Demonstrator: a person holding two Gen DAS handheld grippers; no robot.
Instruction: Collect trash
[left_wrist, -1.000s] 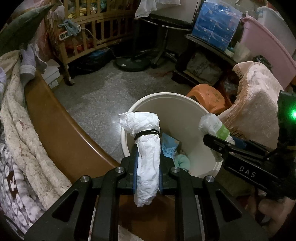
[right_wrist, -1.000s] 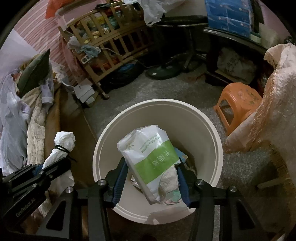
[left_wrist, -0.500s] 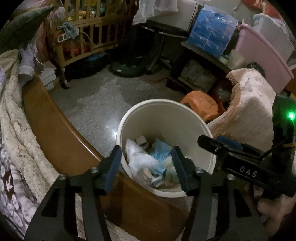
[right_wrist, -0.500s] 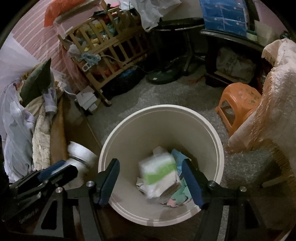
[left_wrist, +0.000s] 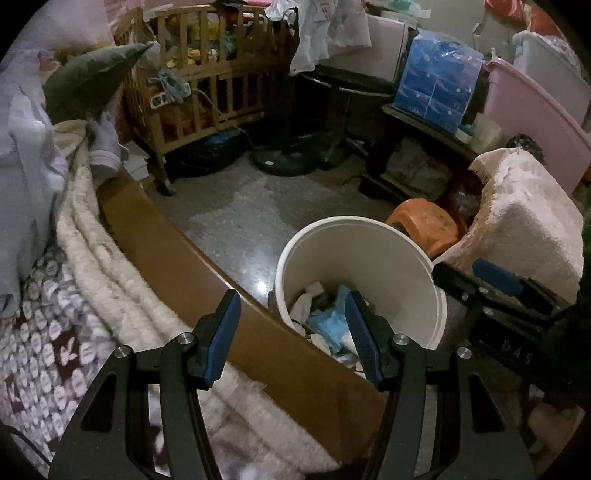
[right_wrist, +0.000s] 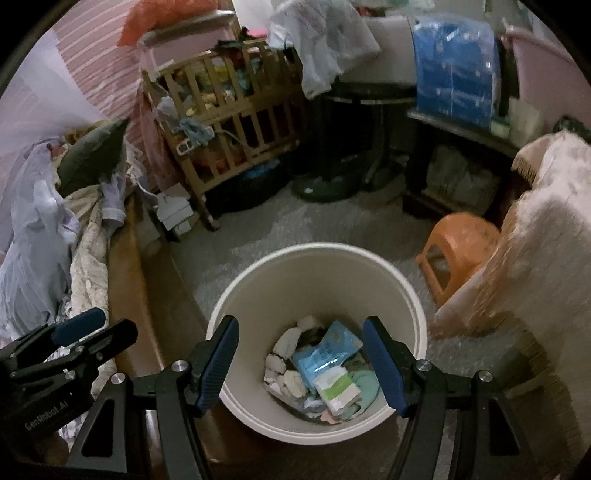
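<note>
A cream round bin (right_wrist: 314, 280) stands on the floor beside the bed. Inside it lie a white-and-green packet (right_wrist: 338, 384), a blue packet (right_wrist: 325, 350) and white crumpled pieces (right_wrist: 286, 345). My right gripper (right_wrist: 301, 321) hovers open over the bin's mouth, nothing between its blue pads. My left gripper (left_wrist: 292, 295) is open and empty too, above the bed edge and the bin's near-left rim (left_wrist: 354, 219). Each gripper shows in the other's view: the right one (left_wrist: 495, 277) at the right, the left one (right_wrist: 85, 328) at the lower left.
A brown wooden bed edge (left_wrist: 177, 258) with blankets (left_wrist: 110, 280) runs along the left. An orange stool (left_wrist: 424, 221) and a draped cream towel (left_wrist: 524, 229) crowd the bin's right. Farther back are a wooden crib (left_wrist: 207, 96), a fan base (left_wrist: 284, 162) and blue tissue packs (left_wrist: 439, 92).
Both grippers opened: the tied white bag left the left one and the white-and-green packet left the right one, both falling into the bin. Both grippers then rose and drew back.
</note>
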